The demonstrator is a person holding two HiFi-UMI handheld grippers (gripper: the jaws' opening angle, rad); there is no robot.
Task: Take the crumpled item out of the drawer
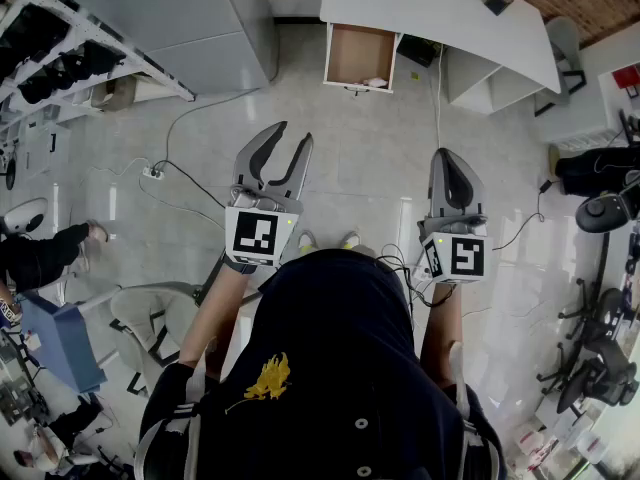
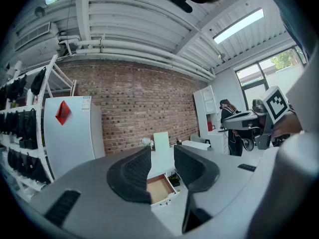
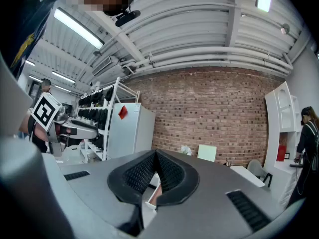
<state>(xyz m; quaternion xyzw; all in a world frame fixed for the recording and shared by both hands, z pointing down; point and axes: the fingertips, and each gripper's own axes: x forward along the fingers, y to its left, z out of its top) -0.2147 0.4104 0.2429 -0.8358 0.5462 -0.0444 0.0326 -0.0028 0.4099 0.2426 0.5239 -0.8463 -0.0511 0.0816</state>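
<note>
An open wooden-bottomed drawer (image 1: 360, 56) sticks out of the white desk (image 1: 440, 8) across the tiled floor, far ahead of both grippers. A small pale lump (image 1: 375, 82) lies at the drawer's front right corner; it is too small to make out. My left gripper (image 1: 295, 138) is held at chest height, open, with nothing between its jaws. The drawer (image 2: 158, 189) shows through the gap of the left gripper (image 2: 162, 156). My right gripper (image 1: 446, 154) is beside it, shut and empty. In the right gripper view the right gripper (image 3: 156, 156) has its tips touching.
A grey cabinet (image 1: 180, 18) and a rack of dark items (image 1: 50, 48) stand at the left. Cables (image 1: 190, 183) and a power strip (image 1: 153, 173) lie on the floor. Office chairs (image 1: 600, 368) crowd the right. A person (image 1: 40, 253) is at the left.
</note>
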